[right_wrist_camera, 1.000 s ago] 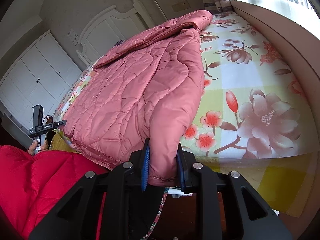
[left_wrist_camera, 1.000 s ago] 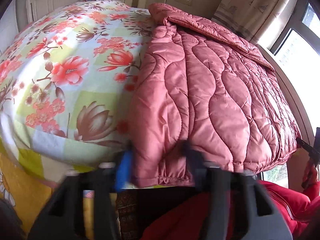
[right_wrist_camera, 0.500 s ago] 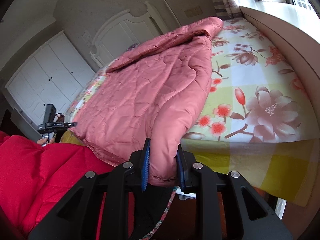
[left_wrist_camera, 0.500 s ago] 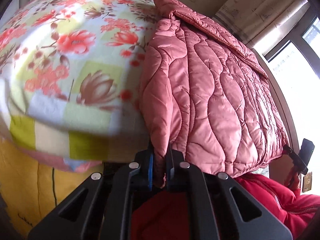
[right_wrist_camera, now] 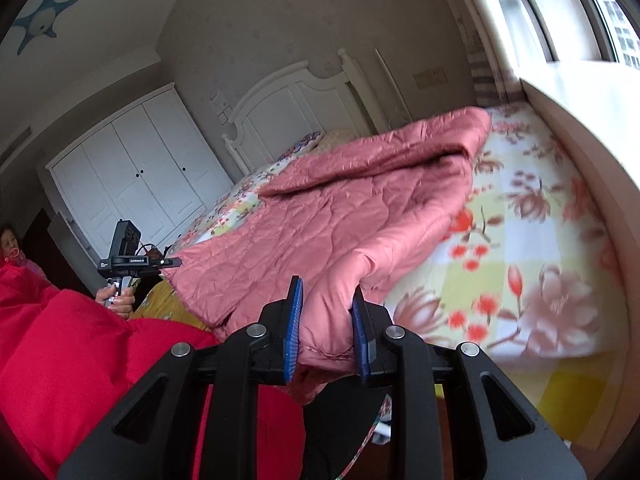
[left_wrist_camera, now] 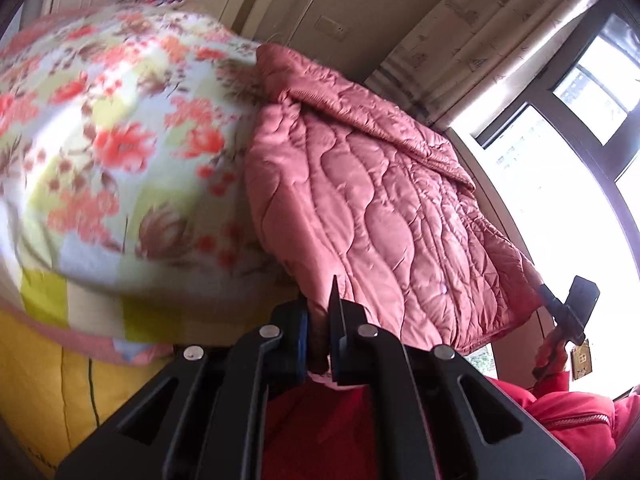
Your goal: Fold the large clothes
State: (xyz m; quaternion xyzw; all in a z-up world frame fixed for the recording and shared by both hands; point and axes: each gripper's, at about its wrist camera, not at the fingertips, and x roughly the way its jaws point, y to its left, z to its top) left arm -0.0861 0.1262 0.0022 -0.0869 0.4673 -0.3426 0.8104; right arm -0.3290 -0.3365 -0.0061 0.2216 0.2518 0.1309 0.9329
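**Gripping both near corners, with the coat running away up the bed**

Lying lengthwise on the bed, the pink quilted coat (left_wrist_camera: 384,216) has its long axis running from the near hem, at the foot edge, to the far collar end up toward the white headboard (right_wrist_camera: 292,96). It rests on the floral bedspread (left_wrist_camera: 112,168), and only its near hem is raised off the covers, hanging between the two claws.

At the hem's left corner, the left gripper (left_wrist_camera: 320,332) has its jaws pressed together on a thin pinch of fabric, with almost no gap between the blue pads. At the hem's right corner, the right gripper (right_wrist_camera: 326,328) is clamped on a thicker roll of the hem, so its jaws stand a little apart with the padding bulging between them. Each claw sits at the very near end of the garment and points up its length, so the whole body of the coat lies ahead, beyond the fingertips.

Judging from this, the coming move turns on carrying the hem forward along that axis toward the far collar. Neither hand is nearer; they sit level across the hem. The right pinch holds more bulk, so the two corners may not travel evenly.

Behind the claws is the person's red padded jacket (right_wrist_camera: 80,352); the window (left_wrist_camera: 560,168) lies to the right of the bed.
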